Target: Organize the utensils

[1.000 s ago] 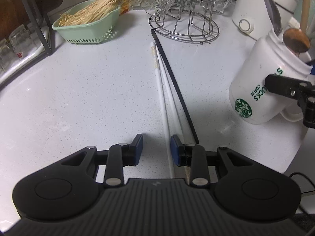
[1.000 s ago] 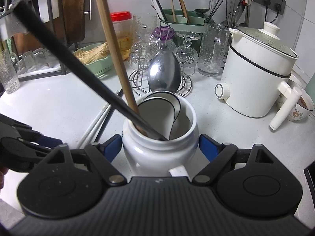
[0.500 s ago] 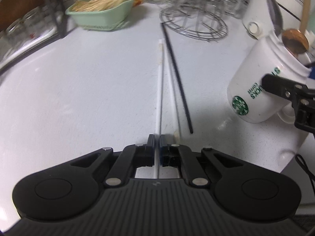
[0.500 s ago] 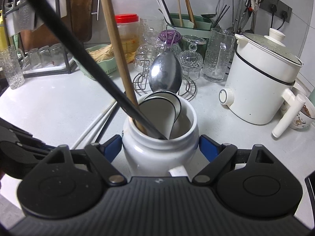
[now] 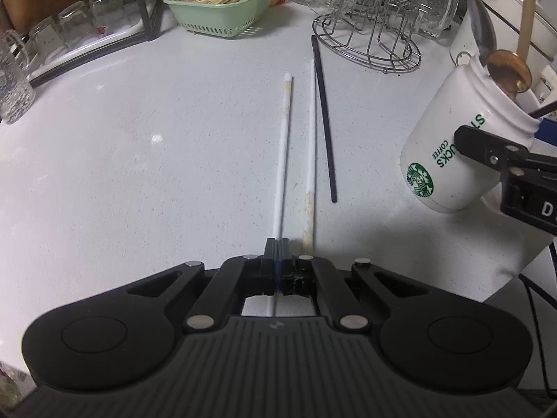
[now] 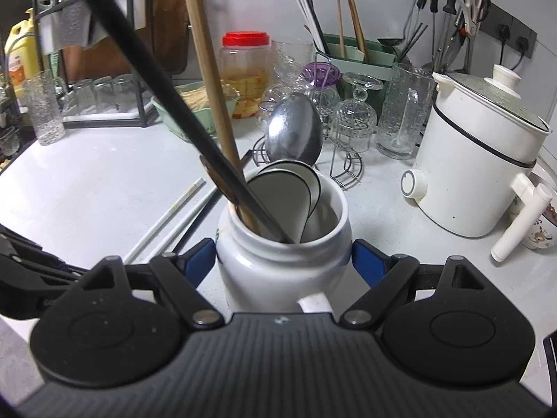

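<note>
Pale speckled countertop (image 5: pixel 122 174) carries everything in view, with a green basket of sticks (image 5: pixel 222 3) and a wire glass rack (image 5: pixel 369 48) set along its back edge and a white cooker (image 6: pixel 480 160) toward its right end. Three chopsticks are laid lengthwise near the middle of the counter. One white chopstick (image 5: pixel 282 160) is pinched at its near end by the left gripper (image 5: pixel 276 247), whose jaws are fully closed on it. A second white chopstick (image 5: pixel 311 160) lies just beside it on the counter, and a black chopstick (image 5: pixel 323 122) lies just past that; both are untouched.

Near the right edge of the counter, the white mug (image 6: pixel 282 244) is clasped around its neck by the right gripper (image 6: pixel 282 264), and in the left wrist view it is seen tilted toward the chopsticks. A wooden spoon (image 6: pixel 209 80), a black stick (image 6: pixel 167 104), a metal spoon (image 6: pixel 294 132) and white ceramic spoons (image 6: pixel 282 202) are already held in it.

The step in hand is judged to be lifting the gripped chopstick and dropping it into the mug. It would be done well if the chopstick were raised clear of its neighbour first, so that the second one is not dragged along. Since the grip sits at the very end, the long free end is likely to swing; it should be swung slowly and its far tip steered into the open gap of the mouth, away from the crowded handles. The mug should be kept tilted and steady until the chopstick is let go.
</note>
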